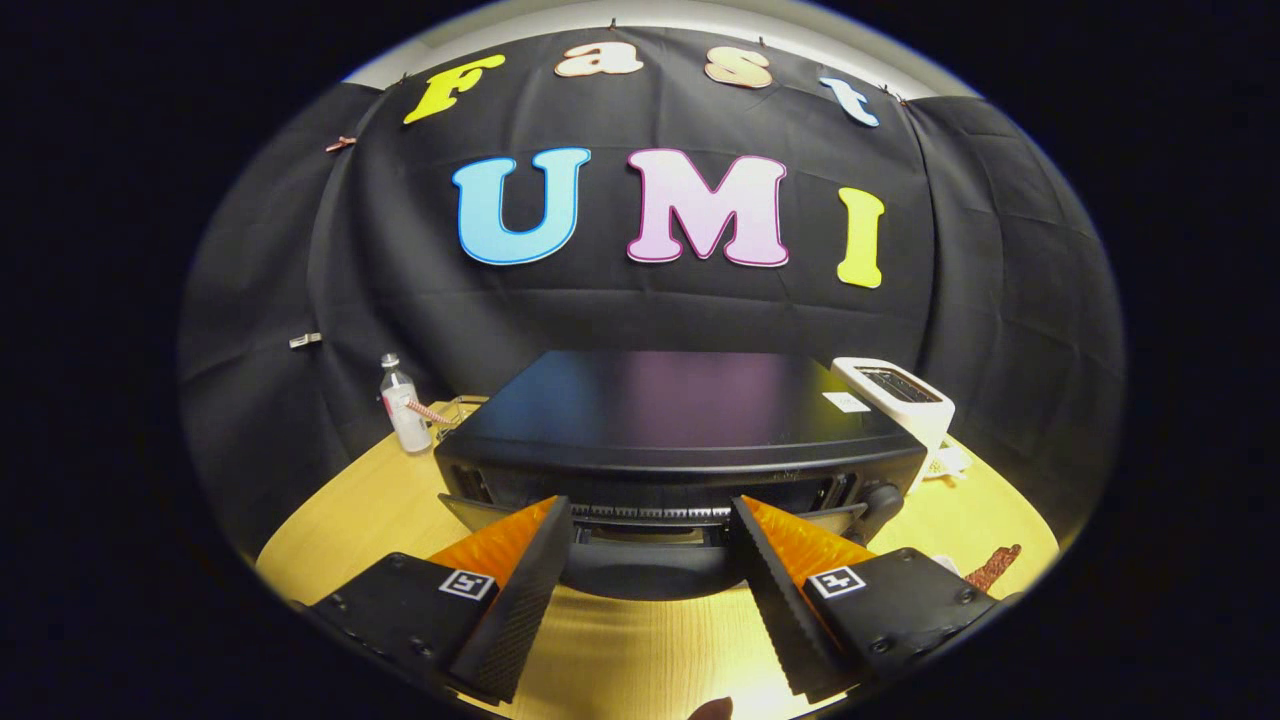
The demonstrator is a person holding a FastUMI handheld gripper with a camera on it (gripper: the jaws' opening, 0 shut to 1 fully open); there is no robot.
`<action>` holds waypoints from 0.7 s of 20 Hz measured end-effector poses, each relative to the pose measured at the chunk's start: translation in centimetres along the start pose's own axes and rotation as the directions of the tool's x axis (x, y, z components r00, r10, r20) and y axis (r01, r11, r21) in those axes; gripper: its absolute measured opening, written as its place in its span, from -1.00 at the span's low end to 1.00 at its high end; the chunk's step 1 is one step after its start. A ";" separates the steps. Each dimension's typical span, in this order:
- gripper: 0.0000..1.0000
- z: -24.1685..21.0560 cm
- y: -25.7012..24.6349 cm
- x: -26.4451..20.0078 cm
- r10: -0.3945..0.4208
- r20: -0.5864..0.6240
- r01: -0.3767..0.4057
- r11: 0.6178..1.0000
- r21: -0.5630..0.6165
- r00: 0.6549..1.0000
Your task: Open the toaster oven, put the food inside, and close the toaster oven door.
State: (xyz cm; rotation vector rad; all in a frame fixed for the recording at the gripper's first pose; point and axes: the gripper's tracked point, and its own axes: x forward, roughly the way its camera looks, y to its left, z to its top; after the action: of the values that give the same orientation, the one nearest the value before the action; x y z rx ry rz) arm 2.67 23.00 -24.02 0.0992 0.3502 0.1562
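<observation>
Gripper view looks down along the claw (650, 520) toward the oven (680, 430), which sits in the middle of the counter (640, 650) with its flat dark top facing up. The claw's fingers (525, 590) stand wide apart, gripping nothing, and their tips reach the front of the oven on either side of the door (645, 560). The door hangs down and out toward the claw, partly open, with a dark gap and the edge of a rack (650, 514) showing above it, just between the fingertips. A knob (884, 498) sits on the oven's right front corner, just beyond the right finger. Behind the oven on the right stands a white toaster (900, 395) with its slots up, close to the oven's back corner. On the left, back near the black cloth wall, a clear bottle (402, 405) stands upright, well apart from the oven's side. A small reddish-brown piece (993, 567) lies on the counter to the right of the right finger, near the counter's edge; I cannot tell what it is. The wood between the fingers, in front of the door, lies bare and brightly lit.
</observation>
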 end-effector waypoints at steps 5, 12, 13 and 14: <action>0.95 -2.0 0.1 -2.1 -0.012 -0.036 0.011 1.000 -0.026 0.999; 0.95 -4.9 0.2 -4.4 -0.023 -0.085 0.018 0.998 -0.052 0.996; 0.95 -5.3 0.2 -4.6 -0.023 -0.094 0.018 0.998 -0.056 0.995; 0.95 -5.8 0.2 -4.9 -0.023 -0.107 0.017 0.998 -0.058 0.994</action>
State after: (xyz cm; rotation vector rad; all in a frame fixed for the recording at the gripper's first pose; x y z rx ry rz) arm -3.91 22.74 -27.76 0.0306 0.4539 0.1522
